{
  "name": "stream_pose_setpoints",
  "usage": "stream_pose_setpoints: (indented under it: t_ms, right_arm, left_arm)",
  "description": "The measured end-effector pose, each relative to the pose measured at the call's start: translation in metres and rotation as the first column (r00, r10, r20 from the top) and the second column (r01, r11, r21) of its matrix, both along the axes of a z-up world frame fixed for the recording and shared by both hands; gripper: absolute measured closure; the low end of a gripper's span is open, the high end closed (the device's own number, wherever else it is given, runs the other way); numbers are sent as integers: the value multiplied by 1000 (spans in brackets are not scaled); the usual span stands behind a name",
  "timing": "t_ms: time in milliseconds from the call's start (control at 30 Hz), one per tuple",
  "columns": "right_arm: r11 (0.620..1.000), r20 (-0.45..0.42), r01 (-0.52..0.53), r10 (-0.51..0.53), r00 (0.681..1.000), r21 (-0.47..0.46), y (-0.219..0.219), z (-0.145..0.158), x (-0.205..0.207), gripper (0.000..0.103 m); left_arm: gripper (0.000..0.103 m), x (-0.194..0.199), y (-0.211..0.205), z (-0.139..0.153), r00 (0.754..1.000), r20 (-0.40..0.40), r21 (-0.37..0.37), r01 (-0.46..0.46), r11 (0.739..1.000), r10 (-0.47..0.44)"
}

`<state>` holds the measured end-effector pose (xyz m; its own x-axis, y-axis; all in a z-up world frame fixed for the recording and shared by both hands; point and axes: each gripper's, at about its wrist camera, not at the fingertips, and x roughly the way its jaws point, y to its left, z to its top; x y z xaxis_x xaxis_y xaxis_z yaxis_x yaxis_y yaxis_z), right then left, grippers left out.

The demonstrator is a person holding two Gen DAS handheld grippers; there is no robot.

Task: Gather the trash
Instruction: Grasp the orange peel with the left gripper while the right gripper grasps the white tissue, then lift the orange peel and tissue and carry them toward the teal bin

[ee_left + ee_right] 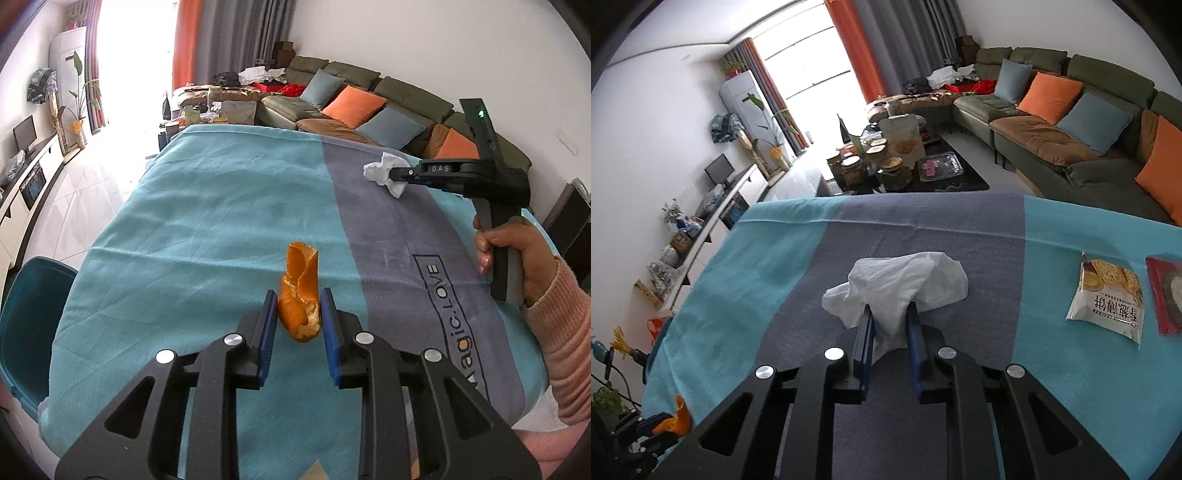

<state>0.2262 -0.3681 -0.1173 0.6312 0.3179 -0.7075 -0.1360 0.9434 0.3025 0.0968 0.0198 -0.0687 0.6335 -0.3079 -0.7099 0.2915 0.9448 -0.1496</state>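
The left gripper (298, 314) pinches a curled piece of orange peel (300, 291) between its blue pads, the peel standing up above the turquoise and grey blanket (184, 206) that covers the table. In the right wrist view the same peel shows only as an orange scrap at the lower left edge, the gripper around it mostly cut off. At the left edge of the left view a dark teal bin (26, 332) stands beside the table; its inside is dark and cut off, so what it holds cannot be told.

The right gripper (889, 321) is clamped on a crumpled white tissue (901, 284), which bulges out past the fingertips over the grey stripe. A hand (524, 254) in a pink sleeve grips its handle.

Further right on the blanket lie a white cracker packet (1108, 302) and, just beside it, a red packet (1163, 295) cut off by the frame edge.

Beyond the table a low table crowded with lidded jars (890, 166) stands before a green sofa (1052, 110); the jars' contents are too small to make out.
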Motion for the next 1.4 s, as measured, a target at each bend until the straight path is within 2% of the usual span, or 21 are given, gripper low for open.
stream_pose_setpoints:
  t_ms: [167,300,433,567,933,1400]
  right_arm:
    - [998,45,-48,46,998,32,6,16,-20,88]
    - [994,79,-93,89,993,55,13,27,-41,88]
    - [988,99,-124,116,988,89,17,31,-58,88]
    - [980,98,-148,136,986,133,22,31,-71,88]
    - [961,105,-214,197,975,177,42,24,-103,88]
    - [950,133,-261,240,962,172,60,28,-123,88]
  left_arm:
    - [64,-3,-1,-3,1000,0,0,4,1000,-4]
    - [61,-2,4,-8,1000,-14,-5,-4,1000,4]
    - [65,1,7,-10,1000,-23,-20,-10,1000,10]
    - [80,4,7,-13,1000,-30,-37,-4,999,3]
    - [84,-5,6,-6,1000,2,-30,-7,1000,7]
    - [84,-28,18,9,998,45,-28,-35,999,36]
